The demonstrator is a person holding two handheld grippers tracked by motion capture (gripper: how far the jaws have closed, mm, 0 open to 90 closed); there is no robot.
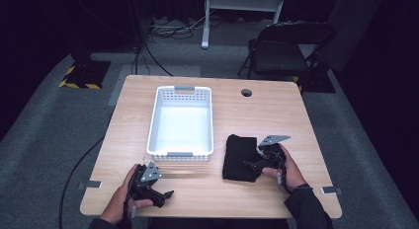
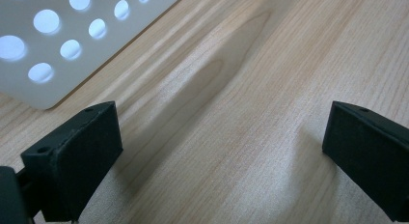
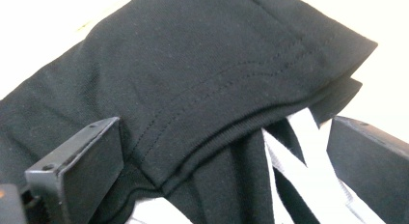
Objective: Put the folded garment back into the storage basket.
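Your right gripper (image 1: 253, 165) stood wide open over the folded black garment (image 1: 239, 157), at three o'clock from the white basket (image 1: 181, 154), ready to grasp; your left gripper (image 1: 165, 194) waited open, holding nothing.

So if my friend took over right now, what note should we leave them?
Left claw: open, nothing in it, resting low over the bare table near the basket's front left corner.
Right claw: open, jaws either side of the folded black cloth, not pinching it.
Cloth: lies folded on the table, right of the white basket. White print shows under a fold in the right gripper view.
Basket: has nothing in it.
Done: the cloth looks folded.
Left: probably grip the cloth and put it in the basket.
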